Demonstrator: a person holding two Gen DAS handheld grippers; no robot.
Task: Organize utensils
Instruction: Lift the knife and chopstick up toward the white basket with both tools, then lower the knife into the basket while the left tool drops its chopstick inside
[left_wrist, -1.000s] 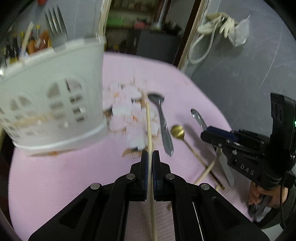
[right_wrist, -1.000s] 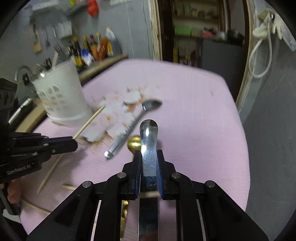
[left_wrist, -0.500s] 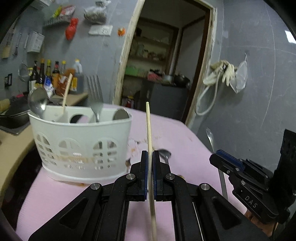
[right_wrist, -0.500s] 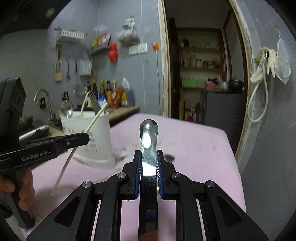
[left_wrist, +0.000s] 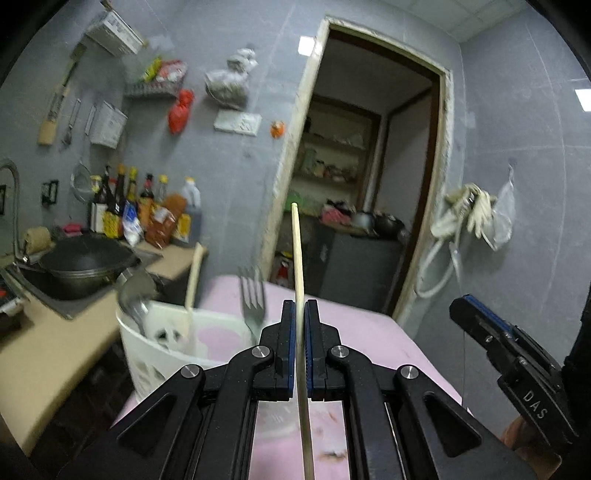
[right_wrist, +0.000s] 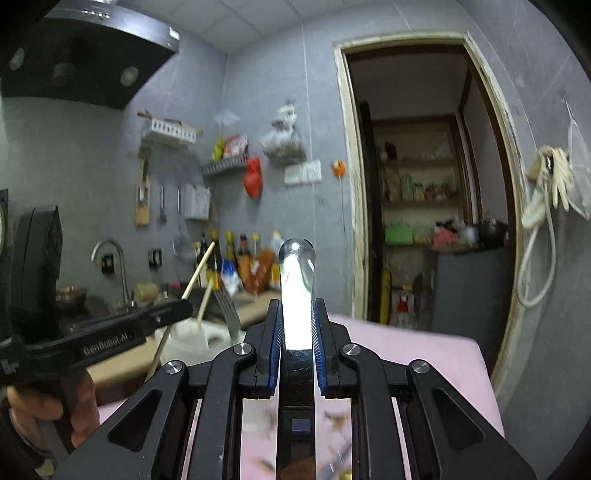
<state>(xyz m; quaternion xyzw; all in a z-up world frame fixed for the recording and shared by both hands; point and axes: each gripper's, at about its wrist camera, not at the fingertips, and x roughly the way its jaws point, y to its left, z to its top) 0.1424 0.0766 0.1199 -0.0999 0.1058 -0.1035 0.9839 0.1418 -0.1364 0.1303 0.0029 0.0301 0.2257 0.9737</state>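
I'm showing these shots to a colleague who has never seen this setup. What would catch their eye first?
Most likely the two utensils pointing straight ahead: a pale wooden chopstick pinched in the left hand-held gripper, and a shiny metal utensil handle clamped in the right hand-held gripper. Next comes the white utensil basket at lower left on the pink table, with a fork standing in it.

Motion blurs the white holder (left_wrist: 155, 350) and its fork (left_wrist: 253, 301).

Both wrist cameras look level along their jaws, close above the worktop (left_wrist: 369, 332), sharing the doorway (right_wrist: 424, 184) and holder (left_wrist: 166, 350).
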